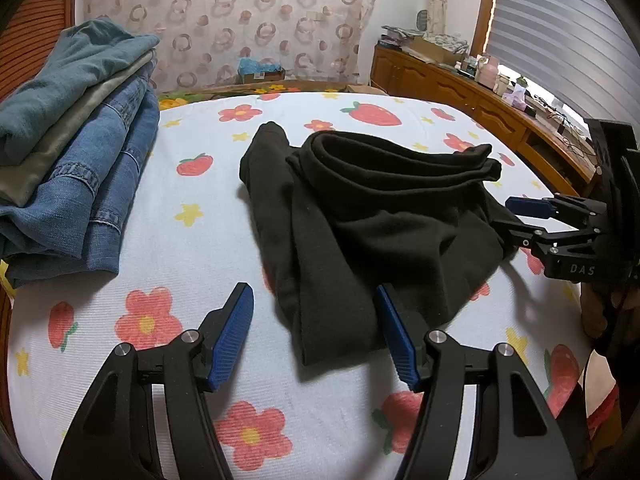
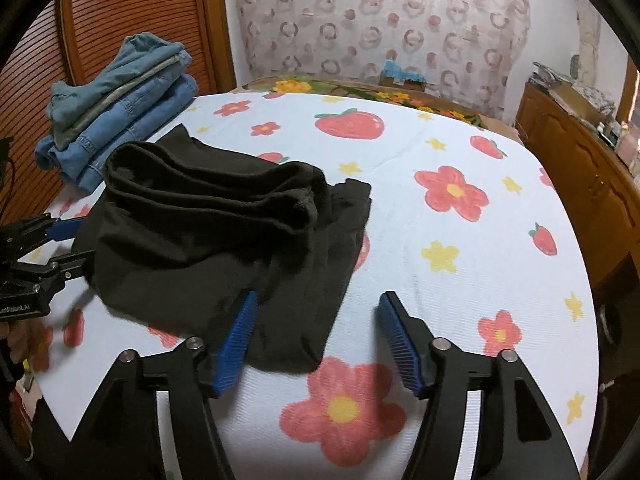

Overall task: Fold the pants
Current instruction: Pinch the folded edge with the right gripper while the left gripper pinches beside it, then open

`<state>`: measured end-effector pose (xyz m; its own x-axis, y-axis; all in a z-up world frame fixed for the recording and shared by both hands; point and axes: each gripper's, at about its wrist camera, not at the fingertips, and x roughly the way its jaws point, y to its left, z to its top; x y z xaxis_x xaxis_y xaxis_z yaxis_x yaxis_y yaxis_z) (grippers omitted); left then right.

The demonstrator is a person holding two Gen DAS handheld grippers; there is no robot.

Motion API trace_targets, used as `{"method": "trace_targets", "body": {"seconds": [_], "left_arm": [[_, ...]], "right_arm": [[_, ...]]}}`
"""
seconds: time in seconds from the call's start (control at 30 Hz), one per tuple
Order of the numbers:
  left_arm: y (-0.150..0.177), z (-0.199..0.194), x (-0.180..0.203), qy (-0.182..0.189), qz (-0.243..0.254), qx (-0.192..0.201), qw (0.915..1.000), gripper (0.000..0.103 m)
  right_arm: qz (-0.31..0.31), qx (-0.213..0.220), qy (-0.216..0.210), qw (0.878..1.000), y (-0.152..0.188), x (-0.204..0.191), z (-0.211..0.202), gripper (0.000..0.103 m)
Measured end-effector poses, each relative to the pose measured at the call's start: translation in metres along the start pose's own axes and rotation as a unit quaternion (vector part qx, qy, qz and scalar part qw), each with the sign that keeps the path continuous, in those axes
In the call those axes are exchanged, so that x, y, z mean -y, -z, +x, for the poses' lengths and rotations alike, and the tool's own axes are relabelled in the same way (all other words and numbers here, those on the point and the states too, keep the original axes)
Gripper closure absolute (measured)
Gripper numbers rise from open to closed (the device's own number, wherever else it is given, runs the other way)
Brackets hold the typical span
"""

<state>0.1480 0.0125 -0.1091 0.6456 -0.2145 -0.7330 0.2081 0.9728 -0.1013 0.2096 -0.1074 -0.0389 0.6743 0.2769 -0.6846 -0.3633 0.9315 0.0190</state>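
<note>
Black pants [image 1: 380, 220] [image 2: 208, 232] lie in a loose, bunched fold on the flower-print bed sheet [image 1: 192, 184] [image 2: 460, 264], with rolled layers on top. My left gripper [image 1: 313, 294] stands open over the pants' near edge, and the cloth reaches in between its blue pads without being pinched. My right gripper [image 2: 319, 298] is open as well, with a near corner of the pants lying between its fingers. Each gripper shows in the other's view, at the pants' side edge: right gripper [image 1: 508, 216], left gripper [image 2: 76, 242].
A stack of folded jeans and other pants [image 1: 80, 160] [image 2: 120, 108] sits at the bed's far left corner, by a slatted wooden headboard [image 2: 120, 12]. A wooden dresser [image 1: 460, 92] [image 2: 580, 160] with clutter runs along the right side. A patterned curtain hangs behind.
</note>
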Motion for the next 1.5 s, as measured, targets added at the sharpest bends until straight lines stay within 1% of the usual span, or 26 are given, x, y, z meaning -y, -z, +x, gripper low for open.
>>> {"method": "trace_targets", "body": {"seconds": [0.03, 0.1, 0.33, 0.4, 0.43, 0.47, 0.5, 0.53, 0.6, 0.7, 0.73, 0.8, 0.93, 1.13, 1.2, 1.27, 1.3, 1.37, 1.43, 1.5], "left_arm": [[0.000, 0.000, 0.000, 0.000, 0.000, 0.000, 1.0000, 0.039], [0.000, 0.000, -0.001, 0.000, 0.000, 0.000, 1.0000, 0.039], [0.000, 0.000, 0.000, 0.002, -0.001, 0.000, 1.0000, 0.038], [0.000, 0.000, 0.000, 0.001, -0.001, 0.000, 1.0000, 0.038], [0.001, 0.000, 0.000, 0.001, -0.001, 0.000, 1.0000, 0.038], [0.000, 0.000, 0.000, 0.000, 0.000, 0.000, 1.0000, 0.038], [0.000, 0.000, 0.000, 0.000, 0.000, 0.000, 1.0000, 0.038], [0.000, 0.000, 0.000, 0.001, -0.001, 0.001, 1.0000, 0.038], [0.000, 0.000, 0.000, 0.001, -0.001, 0.000, 1.0000, 0.038], [0.001, 0.000, -0.001, 0.001, 0.000, 0.000, 1.0000, 0.038], [0.001, 0.000, 0.000, 0.001, -0.001, 0.001, 1.0000, 0.038], [0.001, 0.000, 0.000, 0.001, 0.000, 0.000, 1.0000, 0.038], [0.000, 0.000, 0.000, -0.001, 0.001, 0.000, 1.0000, 0.038], [0.000, -0.001, 0.000, -0.001, 0.002, 0.001, 1.0000, 0.038], [0.000, -0.002, 0.000, 0.006, 0.004, 0.005, 1.0000, 0.049], [0.000, -0.004, 0.003, 0.013, 0.013, 0.009, 0.9998, 0.068], [-0.001, -0.005, 0.005, 0.013, 0.020, 0.012, 0.9996, 0.072], [-0.002, -0.007, 0.006, 0.012, 0.022, 0.018, 0.9995, 0.088], [-0.002, -0.013, 0.004, 0.021, 0.015, 0.029, 0.9992, 0.091], [0.000, -0.019, 0.002, 0.039, 0.008, 0.033, 0.9987, 0.091]], "right_arm": [[0.003, 0.000, 0.000, 1.000, 0.000, 0.001, 0.000, 0.032], [0.006, 0.000, 0.004, 1.000, 0.001, 0.002, 0.000, 0.030], [-0.005, 0.006, 0.014, 1.000, 0.005, 0.002, -0.007, 0.030], [-0.003, 0.009, 0.009, 1.000, 0.007, 0.003, -0.013, 0.030], [0.001, 0.006, 0.001, 1.000, 0.009, 0.004, -0.015, 0.036], [0.003, 0.003, -0.003, 1.000, 0.011, 0.004, -0.016, 0.038], [0.005, 0.001, -0.009, 1.000, 0.013, 0.005, -0.018, 0.044], [0.008, 0.000, -0.016, 1.000, 0.015, 0.006, -0.019, 0.054], [0.012, -0.003, -0.031, 0.999, 0.018, 0.007, -0.021, 0.064], [0.012, -0.002, -0.032, 0.999, 0.019, 0.007, -0.023, 0.076], [0.011, -0.002, -0.032, 0.999, 0.019, 0.006, -0.023, 0.086], [0.014, 0.001, -0.038, 0.999, 0.020, 0.006, -0.024, 0.094], [0.019, 0.022, -0.020, 0.999, 0.022, 0.009, -0.036, 0.096], [0.035, 0.030, -0.019, 0.999, 0.025, 0.016, -0.039, 0.096], [0.036, 0.025, -0.025, 0.999, 0.025, 0.016, -0.037, 0.096], [0.037, 0.024, -0.029, 0.999, 0.025, 0.016, -0.035, 0.096], [0.036, 0.023, -0.030, 0.999, 0.025, 0.016, -0.035, 0.096], [0.037, 0.024, -0.034, 0.998, 0.024, 0.017, -0.035, 0.096], [0.038, 0.026, -0.038, 0.998, 0.024, 0.019, -0.035, 0.096], [0.037, 0.028, -0.041, 0.998, 0.023, 0.019, -0.037, 0.096]]}}
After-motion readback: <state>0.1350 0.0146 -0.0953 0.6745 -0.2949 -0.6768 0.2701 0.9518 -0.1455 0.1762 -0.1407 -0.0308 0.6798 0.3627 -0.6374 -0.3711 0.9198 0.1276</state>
